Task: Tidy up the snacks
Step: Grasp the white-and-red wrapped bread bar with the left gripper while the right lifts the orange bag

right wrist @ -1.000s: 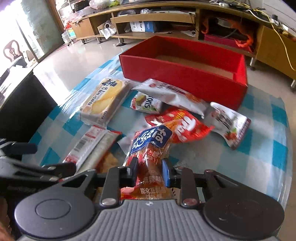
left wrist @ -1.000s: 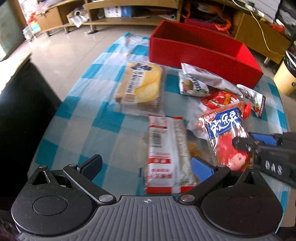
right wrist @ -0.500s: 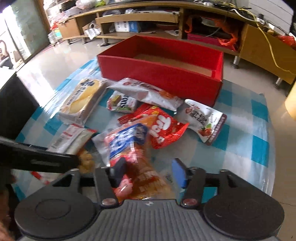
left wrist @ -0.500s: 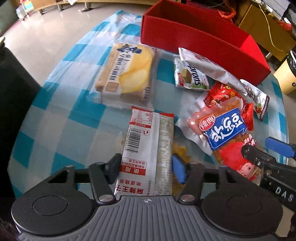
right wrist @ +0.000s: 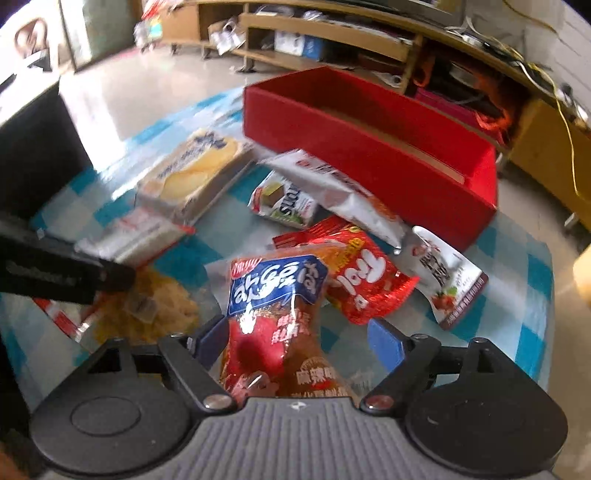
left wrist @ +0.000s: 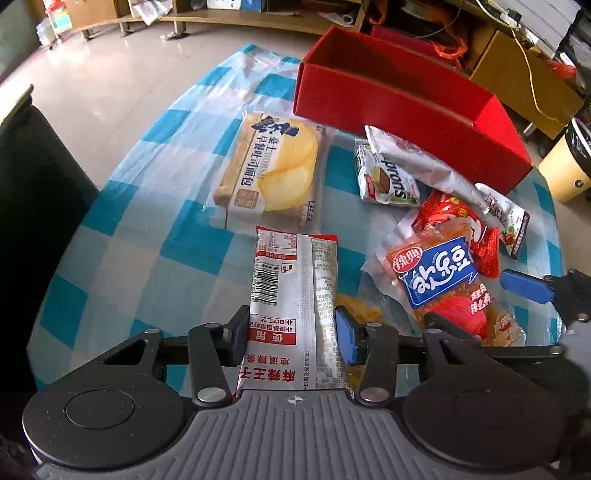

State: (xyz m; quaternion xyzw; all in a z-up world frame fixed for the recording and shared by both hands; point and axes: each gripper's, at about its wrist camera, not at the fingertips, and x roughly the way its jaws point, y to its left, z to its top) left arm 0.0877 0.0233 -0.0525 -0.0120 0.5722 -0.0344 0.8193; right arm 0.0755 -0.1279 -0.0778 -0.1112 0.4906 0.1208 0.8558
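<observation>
A glossy pale tiled floor (left wrist: 110,74) is seen beyond the surface, brightly lit. Low wooden shelving (right wrist: 332,33) is ranged along the far wall, cluttered. A dark chair (left wrist: 33,206) is placed left.

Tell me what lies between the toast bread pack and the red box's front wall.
Nothing: in the left wrist view only bare checked tablecloth separates the toast bread pack from the red box. The other snack packs lie further right.
</observation>
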